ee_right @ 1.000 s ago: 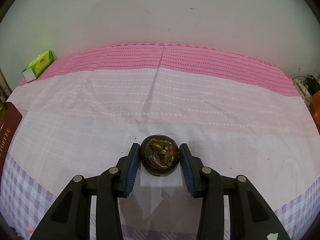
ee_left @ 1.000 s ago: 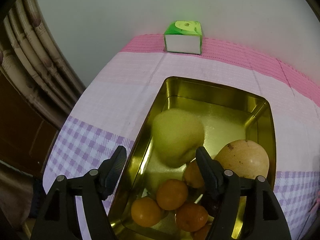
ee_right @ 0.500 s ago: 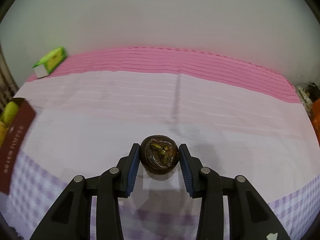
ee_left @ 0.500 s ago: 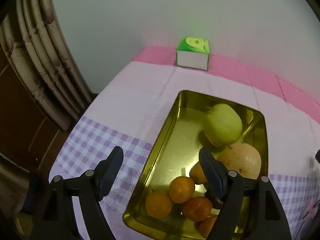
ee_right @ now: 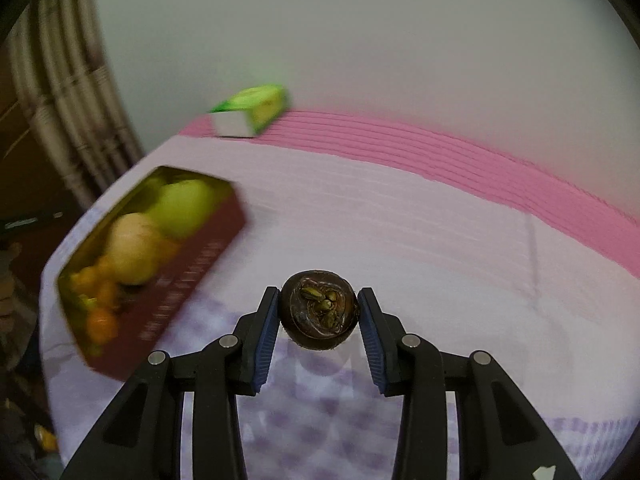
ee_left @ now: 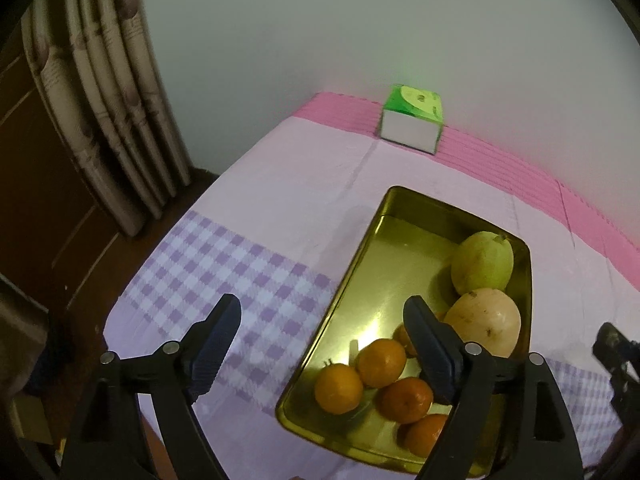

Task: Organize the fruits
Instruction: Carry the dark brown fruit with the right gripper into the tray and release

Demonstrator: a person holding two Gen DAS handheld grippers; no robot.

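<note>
The gold metal rectangular tin [ee_left: 362,264] with maroon outer walls holds one smooth green guava [ee_left: 482,263], one pale yellow pear [ee_left: 486,322] and five small oranges [ee_left: 339,388]. The left claw [ee_left: 326,348] gapes wide, holding nothing, over the tin's near edge. The right claw [ee_right: 318,316] grips a round dark-brown mangosteen [ee_right: 318,310] above the checked worktop cloth [ee_left: 224,268].

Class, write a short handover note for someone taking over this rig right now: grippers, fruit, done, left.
Left gripper: open, empty, above the tin's near left edge.
Right gripper: shut on a mangosteen, held above the cloth, right of the tin.
Done: green pear, yellow pear and oranges lie in the tin.
Left: put the mangosteen in the tin. The tin's far left part looks free.
</note>
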